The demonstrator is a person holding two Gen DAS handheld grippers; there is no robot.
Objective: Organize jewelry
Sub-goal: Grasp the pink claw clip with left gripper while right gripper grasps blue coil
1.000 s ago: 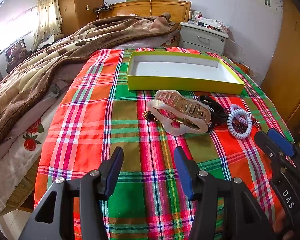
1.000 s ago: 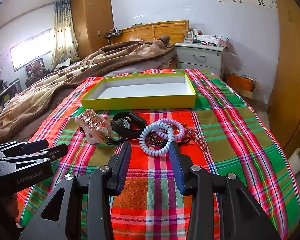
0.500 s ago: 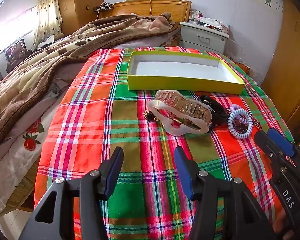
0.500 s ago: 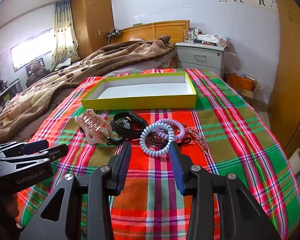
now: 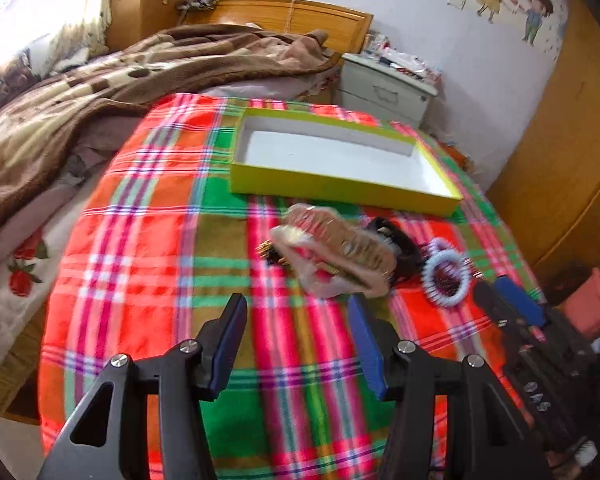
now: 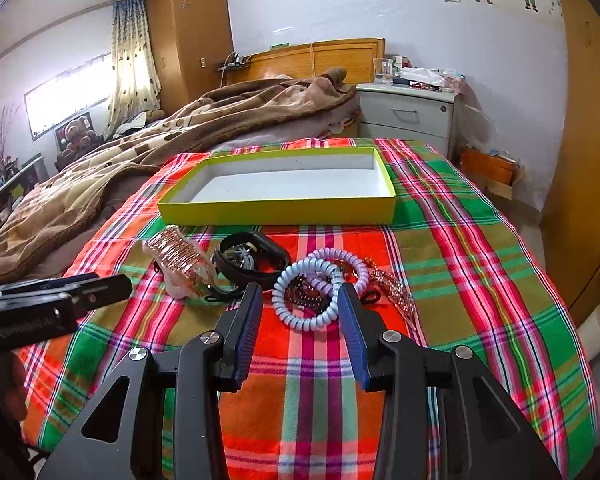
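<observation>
On the plaid cloth lies a pile of jewelry in front of a shallow yellow-green box (image 5: 340, 184) (image 6: 276, 210) with a bare white floor. The pile holds a pinkish hair claw (image 5: 336, 258) (image 6: 180, 262), a black band (image 6: 256, 260) (image 5: 400, 248), a pale blue coil tie (image 6: 304, 300) (image 5: 446, 278), a lilac coil tie (image 6: 340, 260) and a rhinestone clip (image 6: 392, 286). My left gripper (image 5: 296, 328) is open just short of the claw, nothing between its fingers. My right gripper (image 6: 298, 312) is open, its fingertips flanking the near side of the blue coil without pressing it.
A brown blanket (image 6: 172, 128) covers the bed to the left. A white nightstand (image 6: 408, 118) stands behind the box. A wooden wardrobe (image 6: 584, 200) lines the right side. The plaid cloth (image 6: 480, 264) ends at the bed's edge on the right.
The left gripper's view has tilted and shifted, so the claw and the box now sit lower and skewed, with motion blur. The right gripper and the jewelry have stayed put.
</observation>
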